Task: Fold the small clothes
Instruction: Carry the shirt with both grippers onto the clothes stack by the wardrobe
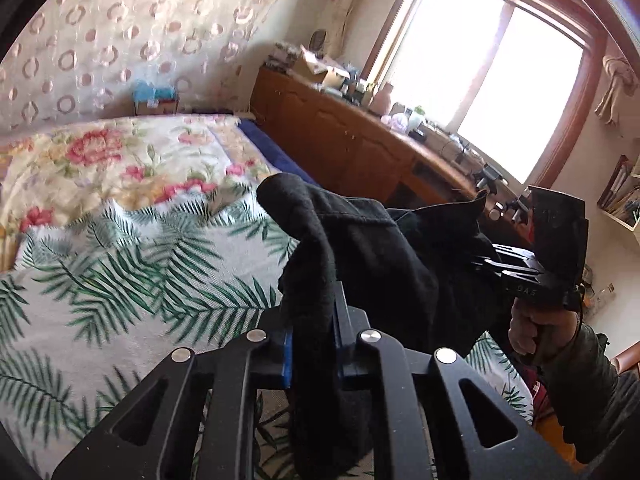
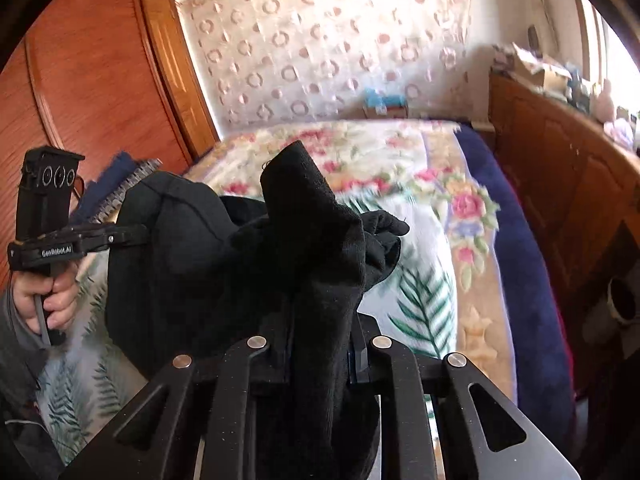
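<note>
A small black garment (image 1: 384, 256) hangs in the air above the bed, stretched between my two grippers. My left gripper (image 1: 314, 320) is shut on one edge of it, and the cloth drapes down over the fingers. My right gripper (image 2: 320, 320) is shut on another edge of the black garment (image 2: 200, 264). In the left wrist view the right gripper (image 1: 492, 258) shows at the right, held by a hand. In the right wrist view the left gripper (image 2: 140, 236) shows at the left, held by a hand. The fingertips are hidden by the cloth.
Below is a bed with a palm-leaf sheet (image 1: 120, 280) and a floral quilt (image 1: 120, 160) behind it. A long wooden cabinet (image 1: 340, 136) with clutter runs under the window (image 1: 480, 80) to the right. A wooden wardrobe (image 2: 92, 80) stands to the left. A dotted curtain (image 2: 320, 48) hangs behind the bed.
</note>
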`<action>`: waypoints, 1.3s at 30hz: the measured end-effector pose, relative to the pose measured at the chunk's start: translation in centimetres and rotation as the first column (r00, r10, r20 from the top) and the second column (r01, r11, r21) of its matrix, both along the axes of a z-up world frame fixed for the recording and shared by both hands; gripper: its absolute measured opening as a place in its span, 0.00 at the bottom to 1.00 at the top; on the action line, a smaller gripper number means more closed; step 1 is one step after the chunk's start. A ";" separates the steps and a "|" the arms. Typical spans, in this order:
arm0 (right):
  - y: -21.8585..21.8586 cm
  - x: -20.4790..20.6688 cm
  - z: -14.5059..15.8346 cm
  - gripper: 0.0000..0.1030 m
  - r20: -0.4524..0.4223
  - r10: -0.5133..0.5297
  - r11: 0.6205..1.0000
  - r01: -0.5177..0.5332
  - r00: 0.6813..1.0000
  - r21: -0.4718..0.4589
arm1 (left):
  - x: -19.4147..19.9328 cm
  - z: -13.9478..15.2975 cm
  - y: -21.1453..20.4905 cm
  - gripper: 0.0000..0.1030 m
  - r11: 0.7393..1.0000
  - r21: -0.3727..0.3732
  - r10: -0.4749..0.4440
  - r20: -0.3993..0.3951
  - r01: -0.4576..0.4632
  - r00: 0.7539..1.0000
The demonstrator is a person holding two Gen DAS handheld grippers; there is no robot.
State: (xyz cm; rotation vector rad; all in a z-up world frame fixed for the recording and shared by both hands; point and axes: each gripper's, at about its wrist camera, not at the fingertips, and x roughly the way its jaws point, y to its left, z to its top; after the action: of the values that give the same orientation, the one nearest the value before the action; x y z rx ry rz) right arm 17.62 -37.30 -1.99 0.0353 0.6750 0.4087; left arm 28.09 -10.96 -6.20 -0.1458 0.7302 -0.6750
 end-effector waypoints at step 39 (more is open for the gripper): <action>46.5 22.7 9.6 0.20 0.092 0.691 0.693 -0.621 0.717 -0.367 | -12.9 -0.9 32.5 0.15 0.654 -0.113 0.756 0.078 -0.748 0.650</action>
State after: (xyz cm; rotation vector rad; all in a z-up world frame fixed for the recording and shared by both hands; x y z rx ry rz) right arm 40.31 9.18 7.56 -0.5755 0.5005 0.9912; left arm 15.17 21.53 -7.11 -0.4482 0.4583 0.1080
